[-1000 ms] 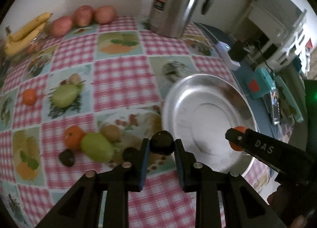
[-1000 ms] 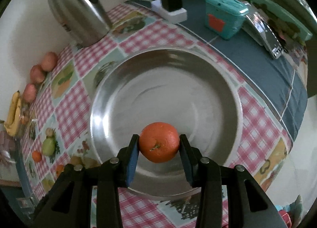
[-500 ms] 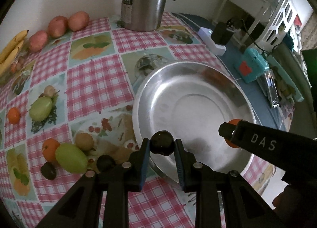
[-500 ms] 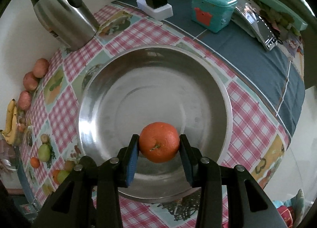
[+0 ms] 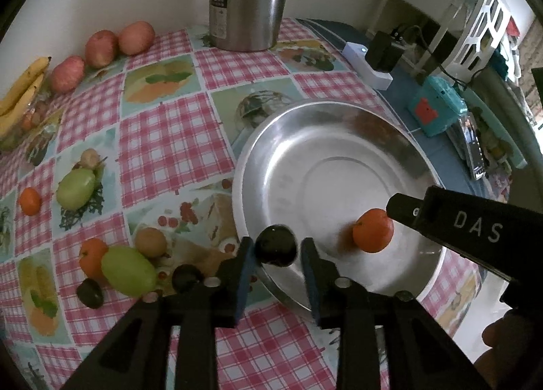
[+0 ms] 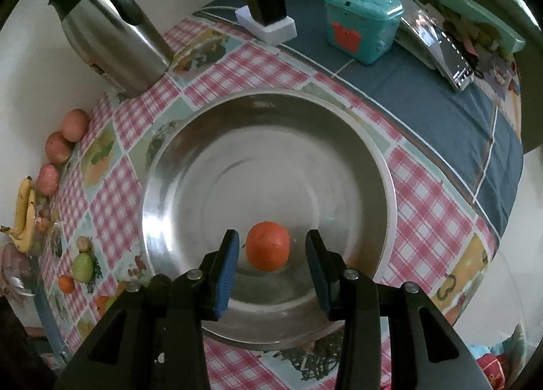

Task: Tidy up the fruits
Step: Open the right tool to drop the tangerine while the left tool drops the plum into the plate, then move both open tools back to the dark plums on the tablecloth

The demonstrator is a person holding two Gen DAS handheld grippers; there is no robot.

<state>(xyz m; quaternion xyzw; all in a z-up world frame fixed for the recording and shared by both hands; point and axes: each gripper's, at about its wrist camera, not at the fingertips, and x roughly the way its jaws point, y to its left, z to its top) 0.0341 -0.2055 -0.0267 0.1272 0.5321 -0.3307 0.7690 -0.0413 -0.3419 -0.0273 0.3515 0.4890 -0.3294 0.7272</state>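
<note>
the left gripper (image 5: pixel 276 256) has its jaws opening, blue ribbed pads standing clear on the right side of a small, round, glossy dark fruit (image 5: pixel 275 245) that sits between them at the near rim of the metal plate (image 5: pixel 339 139); whether the left pad touches its skin i cannot tell. the right gripper (image 6: pixel 271 254) has its pads apart, a visible gap on either side of a round tangerine (image 6: pixel 268 246) with dimpled matte peel that rests on the plate's smooth floor. the plate is wide, shallow and circular, brushed steel with a faint raised ring around its flat centre. it lies on a glossy tablecloth (image 5: pixel 163 139) of pink gingham squares and printed fruit panels. left of the plate lie two oval green fruits (image 5: pixel 129 269), two more small oranges, a tan round fruit (image 5: pixel 151 242) and two dark plums (image 5: pixel 186 277). along the wall sit three blushed apples (image 5: pixel 101 48) and curved yellow bananas (image 5: pixel 23 91). a tall cylindrical steel jug (image 5: pixel 247 0) with a black handle stands behind
</note>
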